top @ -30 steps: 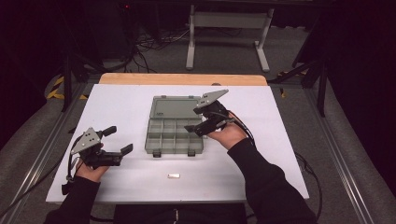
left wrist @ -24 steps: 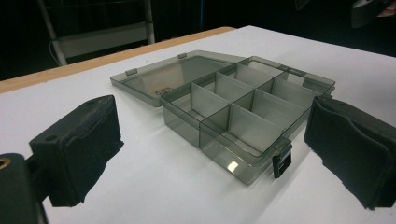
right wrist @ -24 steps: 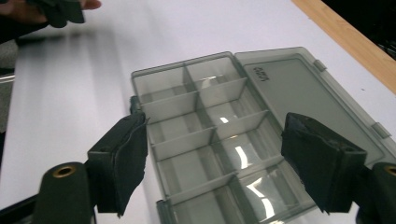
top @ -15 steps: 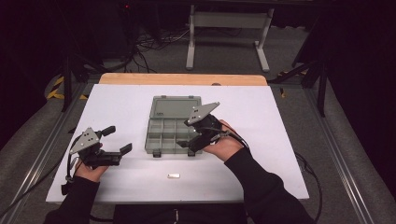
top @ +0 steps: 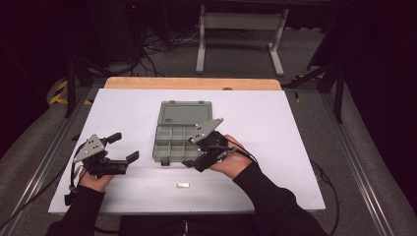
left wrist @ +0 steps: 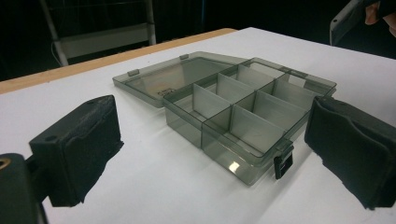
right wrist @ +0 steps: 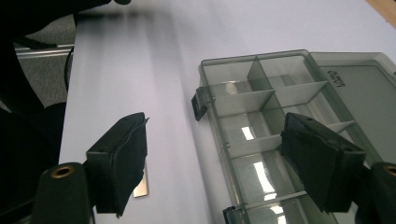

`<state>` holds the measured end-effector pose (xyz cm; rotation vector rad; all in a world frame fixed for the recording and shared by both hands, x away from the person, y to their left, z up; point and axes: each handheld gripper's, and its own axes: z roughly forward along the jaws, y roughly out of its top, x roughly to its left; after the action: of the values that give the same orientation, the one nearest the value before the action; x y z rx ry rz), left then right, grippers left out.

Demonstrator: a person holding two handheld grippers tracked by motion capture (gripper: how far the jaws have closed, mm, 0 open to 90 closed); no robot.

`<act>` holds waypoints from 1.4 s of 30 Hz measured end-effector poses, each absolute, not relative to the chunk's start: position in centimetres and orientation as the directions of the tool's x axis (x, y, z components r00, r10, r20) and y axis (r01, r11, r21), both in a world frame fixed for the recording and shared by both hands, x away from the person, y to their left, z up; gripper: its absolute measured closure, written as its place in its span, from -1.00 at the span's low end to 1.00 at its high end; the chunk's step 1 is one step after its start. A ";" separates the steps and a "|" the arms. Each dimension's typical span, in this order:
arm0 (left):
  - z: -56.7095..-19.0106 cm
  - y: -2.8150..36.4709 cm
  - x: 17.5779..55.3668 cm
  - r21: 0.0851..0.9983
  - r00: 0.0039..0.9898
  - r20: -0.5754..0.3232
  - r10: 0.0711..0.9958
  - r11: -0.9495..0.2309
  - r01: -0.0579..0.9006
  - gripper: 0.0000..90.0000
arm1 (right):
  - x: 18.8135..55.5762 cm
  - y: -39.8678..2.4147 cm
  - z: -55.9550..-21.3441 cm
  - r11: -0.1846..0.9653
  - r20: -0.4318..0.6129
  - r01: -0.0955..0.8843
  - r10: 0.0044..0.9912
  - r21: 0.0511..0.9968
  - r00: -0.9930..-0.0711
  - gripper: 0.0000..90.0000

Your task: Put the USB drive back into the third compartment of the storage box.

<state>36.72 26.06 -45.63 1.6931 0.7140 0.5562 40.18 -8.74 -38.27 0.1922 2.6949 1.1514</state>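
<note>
A smoky clear compartment box [top: 173, 143] lies open in the middle of the white table, its lid [top: 186, 112] flat behind it and its cells bare. My right gripper [top: 193, 161] is low over the box's front right corner and open; in the right gripper view its jaws [right wrist: 217, 140] straddle the box's front wall [right wrist: 219, 135] with nothing gripped. A small metal piece [top: 183, 185] lies on the table in front of the box, peeking from behind one jaw [right wrist: 142, 184]. My left gripper [top: 124, 147] rests left of the box, open and empty, looking at the box [left wrist: 243, 112] between its jaws [left wrist: 215, 126].
The white table top [top: 295, 147] ends in a wooden strip [top: 192, 83] at the back. Beyond it stand a metal frame [top: 236, 34] and cables on a dark floor. Rails run along both sides of the table.
My right gripper has come from over the box's back right toward its front edge, moving left and lower. The left gripper and the box have not moved.
</note>
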 end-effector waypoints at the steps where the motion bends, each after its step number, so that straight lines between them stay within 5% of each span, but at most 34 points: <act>1: -45.6 26.1 36.7 0.974 0.701 -0.007 0.713 -0.156 0.168 -0.90 | 40.0 -8.6 -38.4 0.696 -0.140 0.033 0.191 0.718 -0.972 -0.48; 22: -45.6 26.1 36.7 0.974 0.700 -0.005 0.714 -0.156 0.167 -0.90 | 39.1 -7.1 -40.3 0.748 -0.110 0.025 0.131 0.663 -0.985 -0.43; 42: -45.6 26.1 36.7 0.975 0.702 -0.006 0.712 -0.151 0.162 -0.90 | 38.1 -4.4 -42.9 0.858 -0.073 0.018 0.064 0.514 -0.995 -0.32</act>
<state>36.67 26.09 -45.62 1.6859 0.7104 0.5587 38.14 -4.44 -42.86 0.0653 2.9434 0.8131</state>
